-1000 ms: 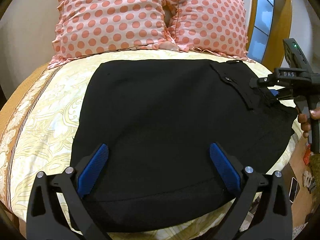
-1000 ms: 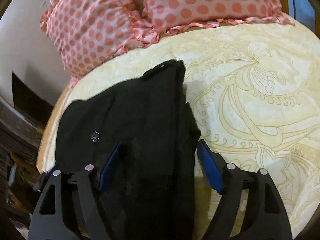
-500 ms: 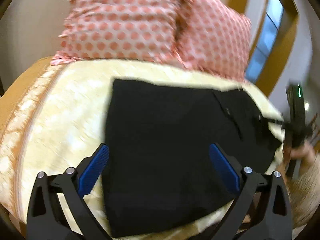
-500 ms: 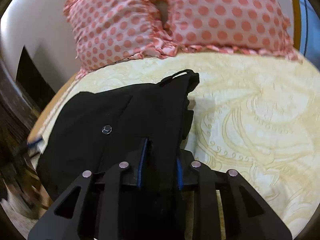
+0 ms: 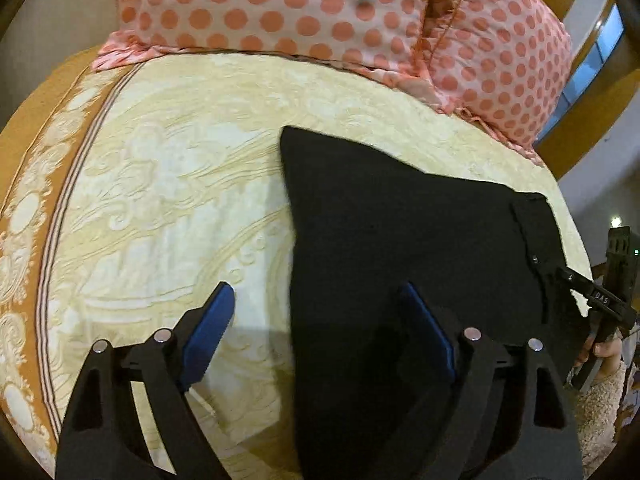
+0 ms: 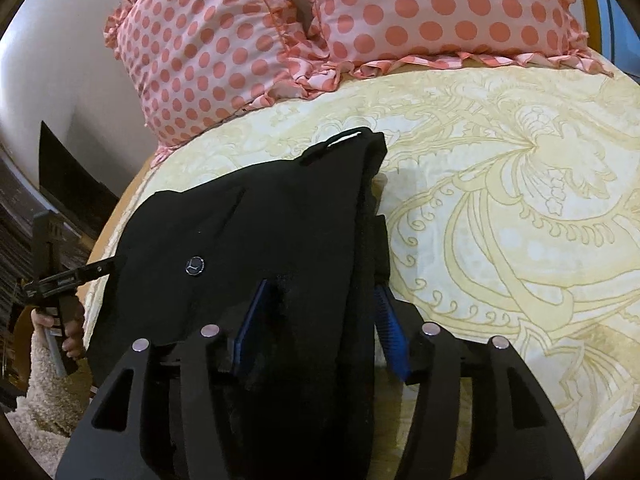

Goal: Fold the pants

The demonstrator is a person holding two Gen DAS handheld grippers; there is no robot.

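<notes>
In the left wrist view, the bedspread [image 5: 160, 208] fills the nine o'clock side: cream cloth with a raised, swirling yellow pattern and an orange-brown striped border along the curved edge. At twelve o'clock sit two puffy pillows [image 5: 304, 12], pink with coral polka dots and ruffled hems. The left gripper [image 5: 316, 336] is spread wide, its ribbed blue pads apart; the left pad lies over bare bedspread, while the right pad sits over the black cloth, so the pants' straight left edge runs between the fingers. The pants [image 5: 400, 240] are matte black, lying flat from centre toward three o'clock, with a pointed upper-left corner. At three o'clock the right gripper [image 5: 576, 284] meets the far edge of the pants.

In the right wrist view, a hand [image 6: 60, 328] at nine o'clock grips the other tool's handle. The pants [image 6: 256, 220] lie from centre toward eight o'clock, showing a round metal button [image 6: 195, 265] and a loop at their top corner. The right gripper [image 6: 316, 320] has its blue pads partly apart, with a thick bunched fold of the pants between them. Patterned bedspread extends to three o'clock.
</notes>
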